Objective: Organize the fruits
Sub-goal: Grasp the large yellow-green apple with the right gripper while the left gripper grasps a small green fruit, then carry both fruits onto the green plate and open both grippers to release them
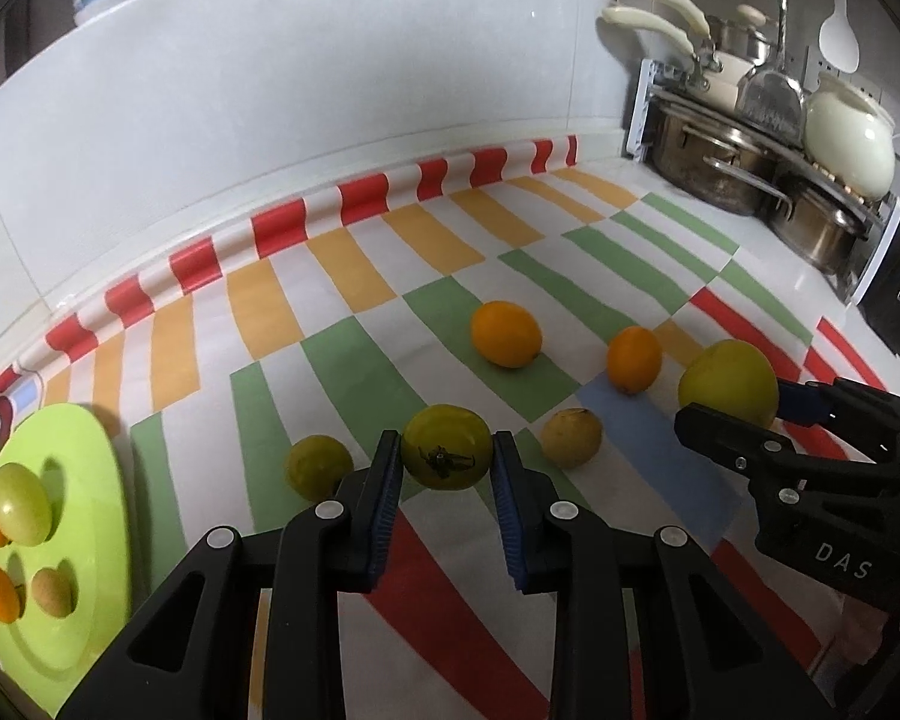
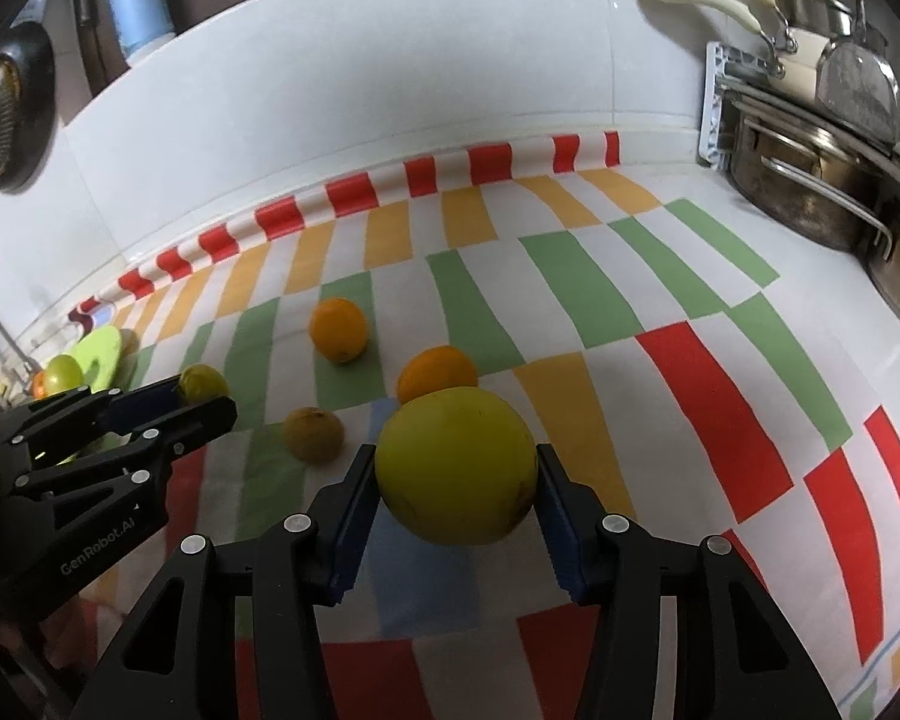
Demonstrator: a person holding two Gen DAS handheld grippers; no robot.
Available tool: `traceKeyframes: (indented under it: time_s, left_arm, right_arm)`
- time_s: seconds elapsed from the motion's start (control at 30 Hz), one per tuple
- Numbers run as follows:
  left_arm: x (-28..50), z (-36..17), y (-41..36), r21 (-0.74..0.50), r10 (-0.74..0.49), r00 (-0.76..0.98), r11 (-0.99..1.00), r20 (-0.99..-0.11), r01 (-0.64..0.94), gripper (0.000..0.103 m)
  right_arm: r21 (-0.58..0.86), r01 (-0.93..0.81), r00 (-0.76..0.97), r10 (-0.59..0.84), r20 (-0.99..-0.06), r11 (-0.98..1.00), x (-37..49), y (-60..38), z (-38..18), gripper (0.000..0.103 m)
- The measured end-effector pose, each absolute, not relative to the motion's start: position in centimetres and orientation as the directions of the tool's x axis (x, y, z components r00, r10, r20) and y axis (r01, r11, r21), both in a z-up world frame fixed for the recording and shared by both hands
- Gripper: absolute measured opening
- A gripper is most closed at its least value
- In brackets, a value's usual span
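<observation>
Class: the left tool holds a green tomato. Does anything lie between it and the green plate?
Yes. One small yellow-green fruit lies on the cloth between the tomato in the left tool and the plate.

The striped cloth [image 1: 390, 276] looks matt and smooth; left of it, the green plate [image 1: 90, 480] is glossy plastic; right of it, the pots [image 1: 714, 162] are shiny metal, dulled in patches; behind it, the wall tiles [image 1: 270, 90] look smooth with a soft sheen.
</observation>
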State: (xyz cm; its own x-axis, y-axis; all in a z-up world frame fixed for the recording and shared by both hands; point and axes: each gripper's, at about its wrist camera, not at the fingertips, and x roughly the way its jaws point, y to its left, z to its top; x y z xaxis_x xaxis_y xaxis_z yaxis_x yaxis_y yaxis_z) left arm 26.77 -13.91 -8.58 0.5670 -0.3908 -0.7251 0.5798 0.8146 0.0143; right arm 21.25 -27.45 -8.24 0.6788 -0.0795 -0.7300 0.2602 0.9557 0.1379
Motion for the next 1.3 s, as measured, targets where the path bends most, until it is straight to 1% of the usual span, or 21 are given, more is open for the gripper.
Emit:
traceKeyframes:
  time_s: [0.27, 0.6, 1.3]
  left_arm:
    - [24.2, -6.2, -11.5, 0.0, -0.392, 0.609, 0.841, -0.69, 0.541, 0.03]
    - [20.6, -3.7, -8.0, -0.019, -0.374, 0.672, 0.881, -0.639, 0.473, 0.03]
    - [15.3, -0.3, 0.5, -0.011, -0.297, 0.77, 0.936, -0.564, 0.352, 0.03]
  right_arm:
    - [0.13, 0.205, 0.724, -0.061, -0.687, 0.97, 19.6, -25.4, -5.6, 0.051]
    - [0.118, 0.098, 0.771, -0.001, -0.637, 0.988, 17.3, -22.1, -2.8, 0.051]
    - [0.102, -0.067, 0.82, 0.114, -0.56, 0.992, 14.6, -14.3, 0.4, 0.051]
